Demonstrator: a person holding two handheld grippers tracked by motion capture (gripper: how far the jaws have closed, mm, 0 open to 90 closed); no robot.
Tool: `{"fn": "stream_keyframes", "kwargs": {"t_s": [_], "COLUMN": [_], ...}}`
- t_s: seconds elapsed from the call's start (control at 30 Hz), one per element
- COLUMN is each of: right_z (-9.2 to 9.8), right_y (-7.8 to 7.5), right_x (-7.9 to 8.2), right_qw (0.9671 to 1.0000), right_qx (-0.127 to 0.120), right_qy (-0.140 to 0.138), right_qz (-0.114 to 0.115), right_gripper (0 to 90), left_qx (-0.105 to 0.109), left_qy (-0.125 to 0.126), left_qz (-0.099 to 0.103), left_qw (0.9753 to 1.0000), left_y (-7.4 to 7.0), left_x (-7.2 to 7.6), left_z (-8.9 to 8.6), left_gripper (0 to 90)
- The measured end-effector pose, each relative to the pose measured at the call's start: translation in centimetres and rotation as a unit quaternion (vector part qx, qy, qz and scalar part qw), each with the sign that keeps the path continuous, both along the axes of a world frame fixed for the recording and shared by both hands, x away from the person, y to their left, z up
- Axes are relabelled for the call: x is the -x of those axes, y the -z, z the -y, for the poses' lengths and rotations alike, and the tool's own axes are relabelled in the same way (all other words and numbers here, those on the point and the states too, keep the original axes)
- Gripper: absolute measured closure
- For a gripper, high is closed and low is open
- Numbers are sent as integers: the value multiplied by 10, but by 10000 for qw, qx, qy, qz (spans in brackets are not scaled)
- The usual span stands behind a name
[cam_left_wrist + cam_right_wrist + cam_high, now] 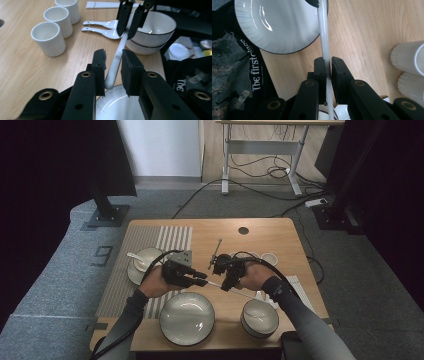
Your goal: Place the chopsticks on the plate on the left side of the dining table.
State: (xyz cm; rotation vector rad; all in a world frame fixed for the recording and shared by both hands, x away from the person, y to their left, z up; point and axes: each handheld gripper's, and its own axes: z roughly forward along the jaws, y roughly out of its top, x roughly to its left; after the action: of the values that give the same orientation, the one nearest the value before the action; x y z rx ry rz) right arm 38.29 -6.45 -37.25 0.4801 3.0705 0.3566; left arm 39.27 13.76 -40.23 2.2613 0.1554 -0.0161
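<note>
A long white utensil handle (216, 285) hangs above the wooden table between both grippers. My right gripper (328, 58) is shut on its middle, and the handle (323, 37) runs on toward the white plate (277, 25). In the left gripper view the handle's rounded end (117, 58) lies between the jaws of my left gripper (113, 52), which stands open with a small gap on one side. The right gripper (125, 35) shows farther along the handle. From above, the left gripper (202, 279) and right gripper (226, 285) face each other over the table's middle. The utensil's far end is hidden.
A white plate (186, 317) and a black-rimmed bowl (259, 317) sit near the front edge. Three white cups (48, 37), two white spoons (100, 23) and white chopsticks (105, 4) lie on the right side. A bowl with a spoon (145, 260) rests on the striped mat (150, 240).
</note>
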Motion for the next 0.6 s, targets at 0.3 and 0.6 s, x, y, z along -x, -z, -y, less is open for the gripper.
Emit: {"fn": "stream_keyframes", "kwargs": {"t_s": [0.3, 0.6], "right_z": [-1, -3], "right_y": [-7, 1], "right_x": [-1, -1], "right_qw": [9996, 10000], "right_qx": [-260, 4], "right_qy": [41, 11], "right_qz": [-51, -24], "right_gripper": [900, 900], "left_qx": [149, 334], "left_qy": [190, 441], "left_qz": [-101, -379], "left_qw": [9997, 9977], "left_y": [0, -3], "left_x": [1, 3], "left_z": [-1, -3], "left_gripper": [784, 832]}}
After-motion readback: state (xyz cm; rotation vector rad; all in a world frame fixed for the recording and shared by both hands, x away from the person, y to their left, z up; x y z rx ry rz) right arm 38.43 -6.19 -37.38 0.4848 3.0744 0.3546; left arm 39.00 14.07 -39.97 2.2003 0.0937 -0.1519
